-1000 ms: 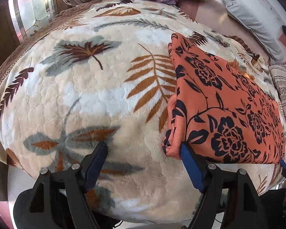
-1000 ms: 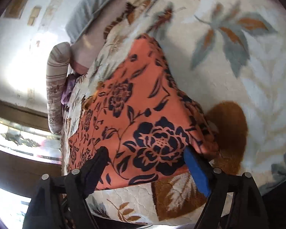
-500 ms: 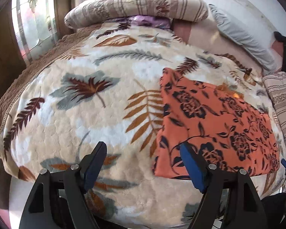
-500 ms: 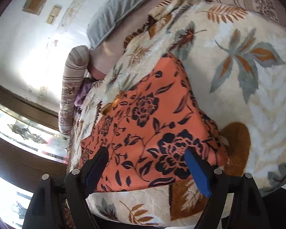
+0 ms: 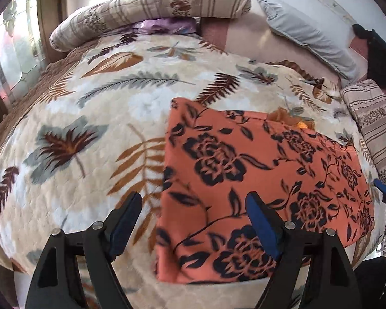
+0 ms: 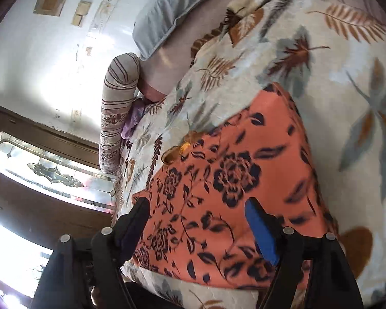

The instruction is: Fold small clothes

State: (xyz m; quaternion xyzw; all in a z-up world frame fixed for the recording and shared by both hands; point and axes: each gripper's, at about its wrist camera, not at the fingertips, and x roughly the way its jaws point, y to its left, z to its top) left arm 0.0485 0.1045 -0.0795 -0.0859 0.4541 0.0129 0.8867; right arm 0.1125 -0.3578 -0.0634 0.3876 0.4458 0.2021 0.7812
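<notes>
Garment, one, folded on blanket; two open tools.

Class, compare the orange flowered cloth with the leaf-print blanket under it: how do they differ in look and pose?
The orange flowered cloth shows dark flowers on orange; the leaf-print blanket shows brown and grey leaves on cream. The cloth is folded into a compact rectangle; the blanket is spread wide across the bed. The cloth looks thin and smooth, the blanket plush and quilted. Both lie flat and carry plant patterns.

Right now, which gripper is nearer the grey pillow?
Right. The right gripper is at the cloth's end toward the grey pillow; the left gripper is at the opposite end.
</notes>
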